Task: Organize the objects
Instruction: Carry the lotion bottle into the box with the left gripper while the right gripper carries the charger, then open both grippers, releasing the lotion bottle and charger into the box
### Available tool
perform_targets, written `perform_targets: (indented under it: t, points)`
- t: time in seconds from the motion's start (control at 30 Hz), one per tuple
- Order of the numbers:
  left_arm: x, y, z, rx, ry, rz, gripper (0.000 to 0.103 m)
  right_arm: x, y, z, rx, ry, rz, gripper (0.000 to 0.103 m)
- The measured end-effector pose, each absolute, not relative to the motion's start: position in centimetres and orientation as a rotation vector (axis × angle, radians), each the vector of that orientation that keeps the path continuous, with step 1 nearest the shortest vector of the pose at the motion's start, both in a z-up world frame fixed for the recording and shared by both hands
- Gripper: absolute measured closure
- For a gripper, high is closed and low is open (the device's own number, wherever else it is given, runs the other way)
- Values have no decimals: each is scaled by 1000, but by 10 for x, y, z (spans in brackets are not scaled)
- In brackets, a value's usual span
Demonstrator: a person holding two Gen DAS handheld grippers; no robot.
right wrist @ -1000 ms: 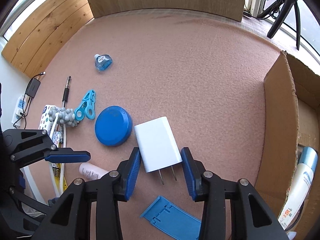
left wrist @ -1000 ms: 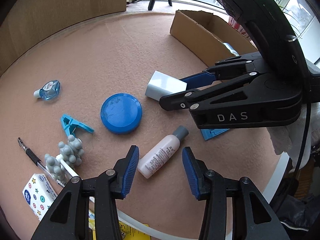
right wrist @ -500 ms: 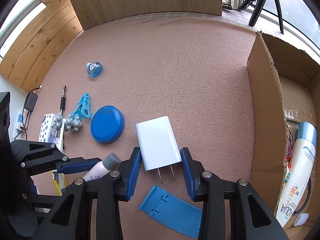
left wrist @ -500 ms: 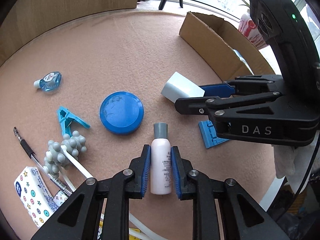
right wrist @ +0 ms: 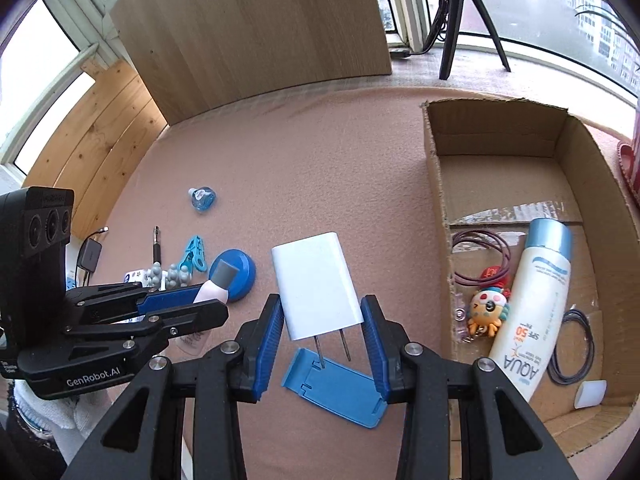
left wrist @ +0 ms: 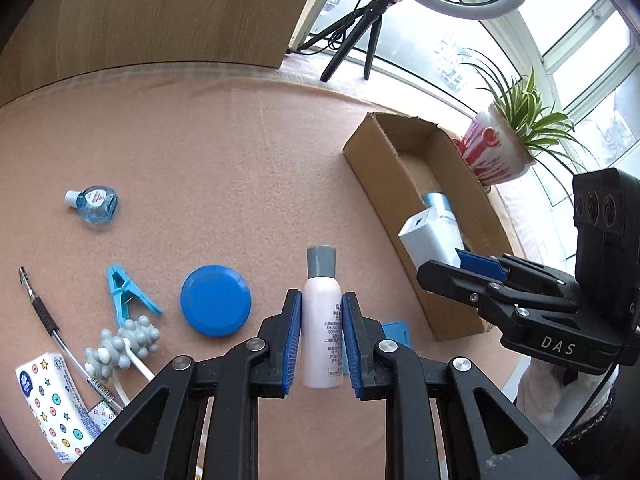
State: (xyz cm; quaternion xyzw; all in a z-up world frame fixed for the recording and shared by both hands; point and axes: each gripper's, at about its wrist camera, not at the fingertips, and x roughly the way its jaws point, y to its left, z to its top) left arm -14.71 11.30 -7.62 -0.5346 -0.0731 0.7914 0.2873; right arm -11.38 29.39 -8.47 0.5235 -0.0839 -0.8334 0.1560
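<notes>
My left gripper (left wrist: 320,340) is shut on a small pale pink bottle (left wrist: 322,320) with a grey cap, lifted off the pink mat. My right gripper (right wrist: 320,344) is shut on a white plug charger (right wrist: 316,284), prongs pointing back at me, also raised above the mat. In the left wrist view the right gripper (left wrist: 460,256) holds the charger (left wrist: 430,238) over the near wall of the cardboard box (left wrist: 384,184). The right wrist view shows the left gripper (right wrist: 208,300) with the bottle (right wrist: 214,290) at left.
The cardboard box (right wrist: 434,184) holds a sunscreen tube (right wrist: 532,304), a cartoon keychain (right wrist: 486,310) and cords. On the mat lie a blue lid (left wrist: 216,300), blue clip (left wrist: 124,296), grey massager (left wrist: 124,344), pen (left wrist: 40,308), tissue pack (left wrist: 52,400), eye-drop bottle (left wrist: 94,204), blue stand (right wrist: 336,388).
My left gripper closed on the pink bottle and lifted it. My right gripper rose with the charger and carried it toward the cardboard box.
</notes>
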Motion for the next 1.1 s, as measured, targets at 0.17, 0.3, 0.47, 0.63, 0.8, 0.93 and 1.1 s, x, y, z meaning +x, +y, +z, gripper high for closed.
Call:
perform_targets:
  t: [0.17, 0.3, 0.47, 0.63, 0.8, 0.93, 1.1]
  points:
    - [-165, 147, -56, -1363, -212, 2119, 81, -100, 333, -61, 1446, -281, -2502, 67]
    - [-182, 189, -51, -1335, -206, 2104, 81, -92, 369, -53, 1445, -336, -2576, 67]
    - [-196, 237, -51, -1321, -168, 2083, 81, -85, 406, -54, 1470, -374, -2642, 67]
    - [-206, 276, -57, -1326, -131, 2079, 81, -82, 433, -62, 1500, -395, -2668, 67]
    - [-212, 301, -65, -1338, -99, 2071, 81, -82, 448, -68, 1515, -410, -2678, 67]
    - [-214, 310, -66, -1342, -97, 2084, 80, -83, 452, -70, 1524, -404, -2678, 67]
    - [-213, 308, -64, -1332, -108, 2108, 40, -82, 449, -69, 1500, -335, -2684, 56]
